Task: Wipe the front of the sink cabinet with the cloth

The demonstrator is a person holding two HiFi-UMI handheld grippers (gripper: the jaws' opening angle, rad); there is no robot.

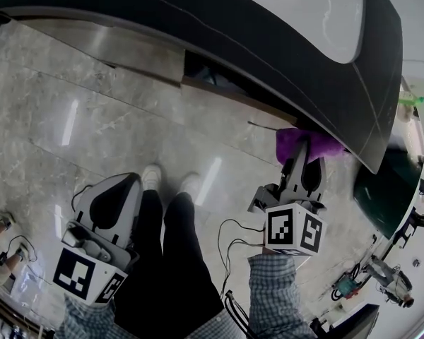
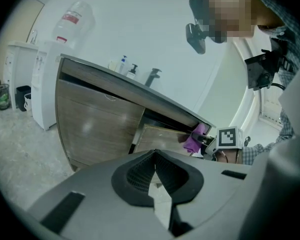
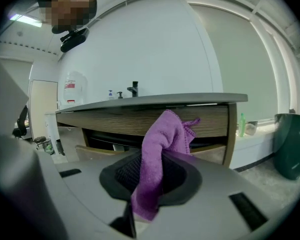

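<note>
Under the dark worktop (image 1: 290, 48) edge, at about 1 o'clock in the head view, your right gripper (image 1: 302, 157) held the purple cloth (image 1: 305, 143) up at the front of the sink cabinet (image 2: 97, 126), near its right end. Its fingers were clamped on the cloth, which stood up between them and draped down over the pads. Whether the cloth actually touched the wood could not be told. Your left gripper (image 1: 124, 186) hung low at 7 o'clock, beside your legs (image 1: 166, 253) and well apart from the cabinet, its fingers closed together with nothing between them. On the worktop, a tap (image 2: 152, 76) stood at 12 o'clock in the left gripper view, with a pump bottle (image 2: 132, 72) just beside it.
</note>
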